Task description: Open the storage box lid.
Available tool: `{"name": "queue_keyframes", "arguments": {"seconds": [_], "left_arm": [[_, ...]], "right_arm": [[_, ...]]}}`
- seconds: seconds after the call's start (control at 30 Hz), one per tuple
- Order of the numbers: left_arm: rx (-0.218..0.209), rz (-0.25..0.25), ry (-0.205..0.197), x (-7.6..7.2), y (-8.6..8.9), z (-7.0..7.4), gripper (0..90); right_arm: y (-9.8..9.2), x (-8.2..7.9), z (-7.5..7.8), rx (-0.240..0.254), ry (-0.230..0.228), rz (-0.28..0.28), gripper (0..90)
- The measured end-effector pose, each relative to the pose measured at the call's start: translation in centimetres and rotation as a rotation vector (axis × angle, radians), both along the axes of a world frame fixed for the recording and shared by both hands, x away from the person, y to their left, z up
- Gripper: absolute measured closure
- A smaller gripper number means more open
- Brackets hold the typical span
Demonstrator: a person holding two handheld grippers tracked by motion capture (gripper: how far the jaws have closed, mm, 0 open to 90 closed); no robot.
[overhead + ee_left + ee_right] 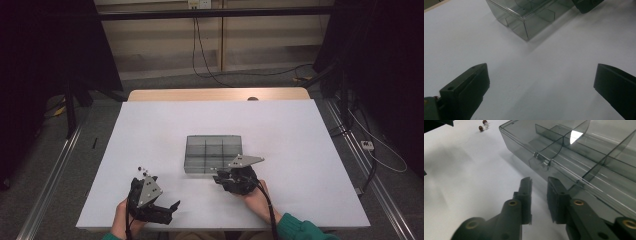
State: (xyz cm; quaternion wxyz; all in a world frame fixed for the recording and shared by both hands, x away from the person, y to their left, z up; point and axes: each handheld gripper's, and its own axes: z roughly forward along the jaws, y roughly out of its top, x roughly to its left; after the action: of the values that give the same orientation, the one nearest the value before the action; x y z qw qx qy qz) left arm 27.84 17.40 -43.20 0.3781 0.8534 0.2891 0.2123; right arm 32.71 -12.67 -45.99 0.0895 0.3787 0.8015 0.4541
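A: Where is the box?
B: The clear smoky compartment box (214, 154) sits flat near the middle of the white worktop (300, 150), lid shut, with dividers showing through its walls

A: And the right claw (539, 182)?
B: It is at the box's near edge, toward the right corner in the high view (220, 176). In the right gripper view its 2 jaws stand narrow, with a slim gap and nothing between them. The tips point at the front wall just below the small latch (541, 160). I cannot tell whether they touch the wall

A: The left claw (541, 82)?
B: Wide. In the left gripper view its 2 jaws stand far apart over bare worktop, nothing between them, and a corner of the box lies well ahead (525, 25). From the high view it rests near the front edge (172, 206), well apart from the box

A: Anything else about?
B: 2 tiny dark beads (483, 125) lie on the worktop left of the box
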Motion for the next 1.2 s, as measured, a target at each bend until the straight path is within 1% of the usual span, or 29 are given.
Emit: {"name": "queue_keyframes", "arguments": {"seconds": [0.17, 0.3, 0.37, 0.43, 0.5, 0.57, 0.73, 0.83, 1.03, 1.13, 1.17, 1.2], "left_arm": [[0.001, -0.003, -0.001, -0.01, -0.05, 0.01, 0.0], [-0.003, 0.001, -0.001, 0.02, 0.00, -0.02, 0.0], [-0.001, 0.000, 0.004, 0.03, -0.04, -0.04, 0.0], [-0.004, 0.001, 0.001, 0.01, -0.15, -0.10, 0.0], [0.009, -0.002, -0.001, 0.00, -0.16, -0.08, 0.0], [0.000, 0.001, 0.000, 0.01, -0.17, -0.12, 0.0], [-0.002, -0.001, 0.001, 0.03, -0.15, -0.13, 0.0], [0.015, -0.005, 0.001, 0.04, -0.12, -0.11, 0.0], [0.008, 0.001, -0.002, 0.04, -0.12, -0.11, 0.0], [0.016, -0.001, -0.004, 0.05, -0.12, -0.08, 0.0], [0.015, -0.001, -0.005, 0.05, -0.12, -0.07, 0.0], [0.004, 0.004, -0.005, 0.03, -0.17, -0.10, 0.0]], "right_arm": [[-0.10, 0.19, -0.07, 0.017, 0.007, -0.015, 81.9], [-0.12, 0.30, -0.11, 0.027, 0.006, -0.020, 84.9], [-0.11, 0.35, -0.12, 0.037, 0.005, -0.017, 85.4], [-0.08, 0.37, -0.08, 0.039, -0.001, -0.015, 86.1], [-0.07, 0.40, -0.13, 0.042, 0.002, -0.016, 86.9], [-0.10, 0.43, -0.14, 0.043, 0.003, -0.015, 87.4], [-0.19, 0.44, -0.12, 0.049, 0.005, -0.015, 87.7], [-0.25, 0.49, -0.13, 0.053, 0.004, -0.011, 87.7], [-0.25, 0.46, -0.10, 0.054, -0.002, -0.012, 87.7], [-0.18, 0.41, -0.17, 0.047, -0.014, -0.010, 87.8], [-0.18, 0.42, -0.17, 0.048, -0.014, -0.010, 87.8], [-0.18, 0.41, -0.16, 0.049, -0.014, -0.010, 87.7]]}}
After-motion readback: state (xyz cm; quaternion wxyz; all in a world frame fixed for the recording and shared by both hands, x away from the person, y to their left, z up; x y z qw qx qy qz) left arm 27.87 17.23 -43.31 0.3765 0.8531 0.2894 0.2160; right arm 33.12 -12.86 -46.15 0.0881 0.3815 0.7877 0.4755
